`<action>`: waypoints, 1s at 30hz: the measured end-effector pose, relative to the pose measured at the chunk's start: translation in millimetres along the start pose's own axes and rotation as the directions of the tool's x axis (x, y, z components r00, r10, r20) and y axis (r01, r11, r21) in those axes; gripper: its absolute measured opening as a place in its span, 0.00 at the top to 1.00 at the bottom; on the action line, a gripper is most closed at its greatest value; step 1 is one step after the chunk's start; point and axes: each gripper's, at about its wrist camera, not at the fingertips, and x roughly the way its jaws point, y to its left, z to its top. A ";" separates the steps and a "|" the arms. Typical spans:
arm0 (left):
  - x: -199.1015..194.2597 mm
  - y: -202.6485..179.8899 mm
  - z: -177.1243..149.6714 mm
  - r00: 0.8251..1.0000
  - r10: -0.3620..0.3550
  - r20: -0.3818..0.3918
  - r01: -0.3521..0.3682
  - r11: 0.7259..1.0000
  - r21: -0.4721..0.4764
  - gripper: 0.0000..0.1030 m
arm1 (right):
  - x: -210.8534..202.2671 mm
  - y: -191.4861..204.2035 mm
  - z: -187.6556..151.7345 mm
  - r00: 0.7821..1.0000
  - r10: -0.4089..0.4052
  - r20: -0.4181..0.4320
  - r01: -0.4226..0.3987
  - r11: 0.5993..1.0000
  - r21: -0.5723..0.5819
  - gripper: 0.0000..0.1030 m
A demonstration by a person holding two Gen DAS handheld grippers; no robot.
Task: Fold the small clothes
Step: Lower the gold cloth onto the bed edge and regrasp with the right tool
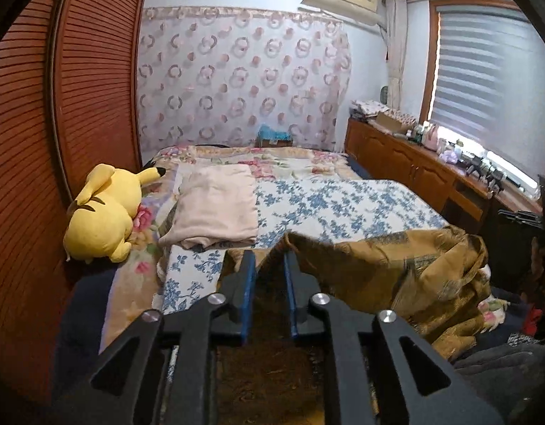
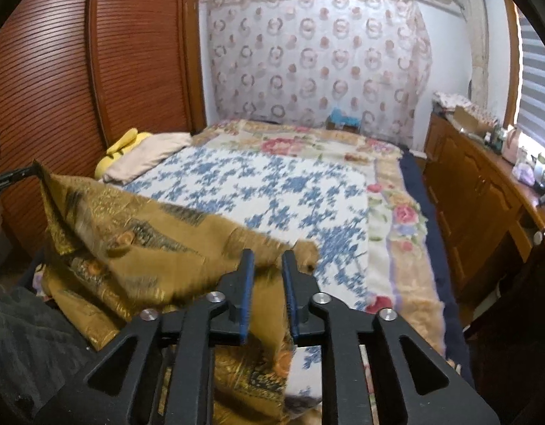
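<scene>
Left gripper (image 1: 269,258) clamped on a top corner of the gold patterned garment (image 1: 396,269); right gripper (image 2: 269,258) pinching the other corner; cloth lifted, stretched between them over the near edge of the bed (image 2: 272,191); folded pink garment (image 1: 215,209) beside yellow plush (image 1: 102,212).

In the right wrist view, the mustard-gold patterned garment (image 2: 138,244) smears with motion blur just in front of the fingers (image 2: 247,276), and its lower folds run under the black gripper frame. There, the yellow plush toy (image 2: 122,148) is mostly hidden behind the folded pale pink cloth (image 2: 148,157). The small items on the wooden tabletop (image 1: 446,166) under the window are too small to identify.
</scene>
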 end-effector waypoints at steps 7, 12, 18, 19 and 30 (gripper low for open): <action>15.4 4.9 6.8 1.000 -0.007 -0.003 0.007 1.000 -0.021 0.63 | 15.6 -8.0 8.3 1.000 -0.022 0.009 0.021 0.999 0.028 0.68; 55.7 15.1 5.6 0.997 0.011 -0.070 -0.013 1.000 -0.025 0.51 | 43.3 -10.3 7.6 1.000 -0.011 -0.014 0.012 0.999 0.045 0.63; 107.1 34.9 -3.1 0.986 0.024 -0.162 -0.035 0.997 -0.065 0.50 | 67.0 -16.4 13.3 0.999 -0.012 -0.032 0.014 0.998 0.063 0.55; 110.8 36.3 -3.9 0.985 0.026 -0.170 -0.037 0.997 -0.063 0.50 | 72.0 -18.7 14.0 0.999 -0.012 -0.041 0.015 0.998 0.065 0.54; 158.7 46.1 -21.4 0.959 0.091 -0.269 -0.107 0.993 -0.045 0.50 | 125.3 -42.3 6.8 0.984 -0.015 -0.175 0.035 0.993 0.112 0.53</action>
